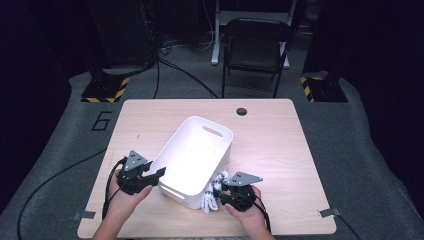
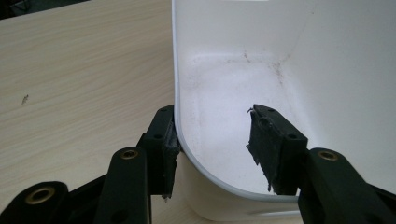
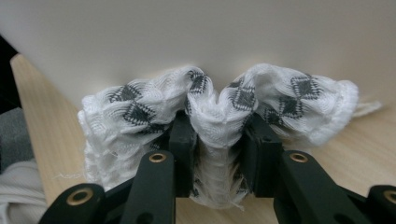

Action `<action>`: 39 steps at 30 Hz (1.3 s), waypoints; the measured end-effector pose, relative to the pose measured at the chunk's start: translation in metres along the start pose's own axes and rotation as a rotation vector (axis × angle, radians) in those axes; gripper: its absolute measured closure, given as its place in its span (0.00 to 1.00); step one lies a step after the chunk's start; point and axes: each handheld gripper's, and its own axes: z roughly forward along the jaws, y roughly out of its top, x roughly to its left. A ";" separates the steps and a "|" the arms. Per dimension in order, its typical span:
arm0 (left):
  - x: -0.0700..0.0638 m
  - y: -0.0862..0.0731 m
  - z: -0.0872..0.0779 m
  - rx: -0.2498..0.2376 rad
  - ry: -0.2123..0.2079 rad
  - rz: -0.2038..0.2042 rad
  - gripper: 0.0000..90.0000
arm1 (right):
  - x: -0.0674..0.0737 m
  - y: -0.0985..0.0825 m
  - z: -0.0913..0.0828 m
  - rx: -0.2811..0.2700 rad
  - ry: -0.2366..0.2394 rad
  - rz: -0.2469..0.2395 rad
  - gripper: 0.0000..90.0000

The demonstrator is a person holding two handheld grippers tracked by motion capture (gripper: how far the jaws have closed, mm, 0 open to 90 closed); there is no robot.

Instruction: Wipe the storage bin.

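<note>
The right gripper [image 3: 217, 154] has its two black jaws pinched tight on one bunched white sock [image 3: 219, 109] patterned with dark grey diamonds; the fabric bulges up between the pads and spills out to both sides. In the high view that sock [image 1: 212, 195] hangs at about five o'clock from the table's middle, pressed against the near right corner of one white plastic bin [image 1: 195, 160]. A second bit of white fabric [image 3: 16, 191] lies at the eight o'clock edge of the right gripper view, too cut off to identify. The left gripper [image 2: 215, 149] stands about half open, straddling the bin's rim: one pad rests against the outside of the wall, the other hangs inside, apart from it, so nothing is clamped. The bin lies skewed on one light wooden table [image 1: 270, 150]. At twelve o'clock beyond the table stands one dark folding chair [image 1: 256, 47].
</note>
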 end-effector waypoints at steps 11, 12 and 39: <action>0.017 0.001 -0.008 0.016 -0.130 0.022 0.59 | -0.013 -0.007 0.016 0.057 -0.054 0.018 0.74; 0.018 0.001 -0.008 0.010 -0.143 0.020 0.60 | -0.015 -0.008 0.017 0.051 -0.061 0.024 0.74; 0.018 0.003 0.012 0.052 -0.145 0.012 0.65 | 0.040 0.019 -0.040 -0.140 0.053 -0.014 0.70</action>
